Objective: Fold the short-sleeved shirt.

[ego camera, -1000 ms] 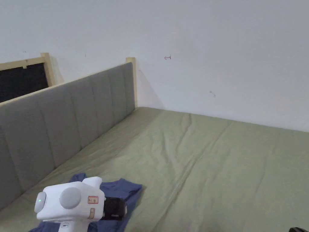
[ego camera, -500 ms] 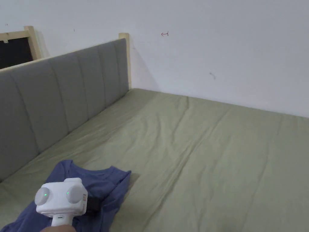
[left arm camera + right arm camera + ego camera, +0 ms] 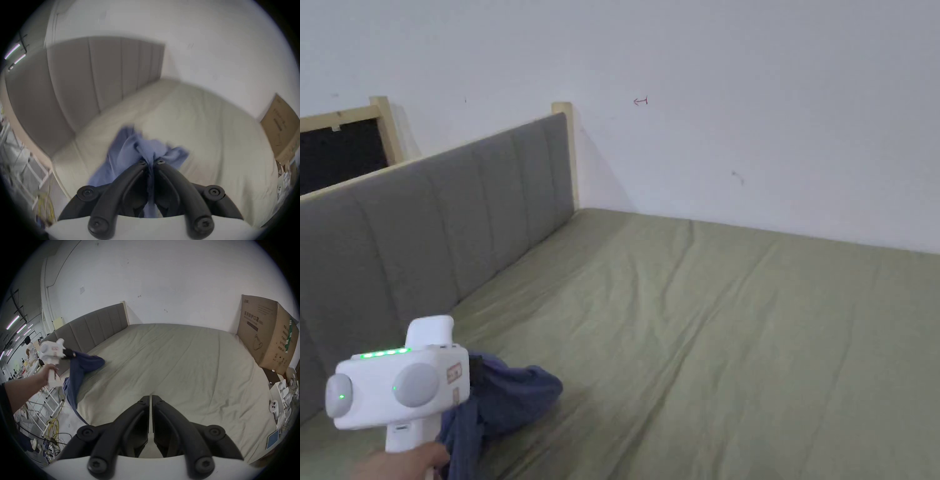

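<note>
At nine o'clock in the right gripper view I see my left gripper (image 3: 69, 353), its jaws clamped on a bunched fold of the one blue shirt (image 3: 78, 369), which hangs from the pinch and trails down over the near left edge of the bed (image 3: 178, 361). In the head view the same gripper (image 3: 472, 381) sits at seven o'clock with the shirt (image 3: 512, 394) crumpled just beside the grey headboard (image 3: 456, 219). The left gripper view confirms it: cloth (image 3: 146, 149) is squeezed between the jaw tips (image 3: 150, 162).

I judge the shirt light, soft and limp; it will sag and twist from a single pinch, so I would want it laid flat first and then taken at a shoulder seam or hem corner, one in each gripper.

At six o'clock, my right gripper (image 3: 150, 398) has its jaws together on nothing, over bare sheet. At two o'clock stands a cardboard box (image 3: 267, 337).

Count: one shirt, two grippers, one bed, one box.
</note>
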Demonstrator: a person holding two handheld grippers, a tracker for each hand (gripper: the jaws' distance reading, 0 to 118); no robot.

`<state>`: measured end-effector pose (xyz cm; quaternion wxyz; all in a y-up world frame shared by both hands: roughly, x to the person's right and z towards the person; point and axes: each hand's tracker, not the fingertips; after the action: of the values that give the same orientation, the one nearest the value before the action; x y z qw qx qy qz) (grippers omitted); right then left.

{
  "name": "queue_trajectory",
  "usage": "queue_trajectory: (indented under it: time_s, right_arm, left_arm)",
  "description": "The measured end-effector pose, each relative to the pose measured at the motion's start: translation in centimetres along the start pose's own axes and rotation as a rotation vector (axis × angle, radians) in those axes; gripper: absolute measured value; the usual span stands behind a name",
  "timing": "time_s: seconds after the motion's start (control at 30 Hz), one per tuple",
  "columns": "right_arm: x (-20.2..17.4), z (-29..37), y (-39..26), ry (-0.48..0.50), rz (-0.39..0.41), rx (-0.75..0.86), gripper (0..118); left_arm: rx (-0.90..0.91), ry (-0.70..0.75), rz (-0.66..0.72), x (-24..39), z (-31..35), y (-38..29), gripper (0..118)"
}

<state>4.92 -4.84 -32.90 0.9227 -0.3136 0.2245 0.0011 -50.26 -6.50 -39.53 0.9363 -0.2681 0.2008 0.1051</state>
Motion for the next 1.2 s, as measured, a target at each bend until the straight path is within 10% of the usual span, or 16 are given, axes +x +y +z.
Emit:
queue_trajectory:
  time_s: [0.67,0.93,1.2]
  right_arm:
    - [8.1,10.2,0.1,-0.165,-0.187,0.208,4]
    - [13.5,13.2,-2.6,-0.330,-0.236,0.198,4]
    - [16.4,12.2,-6.7,-0.365,-0.336,0.093,4]
  left_arm:
    - [0.567,-0.807,-0.484,34.6,29.1,17.1,4]
    - [0.159,-1.146,-0.630,52.1,24.6,5.5,3]
    - [-0.797,-0.775,-0.577,55.3,7.4,-15.5,4]
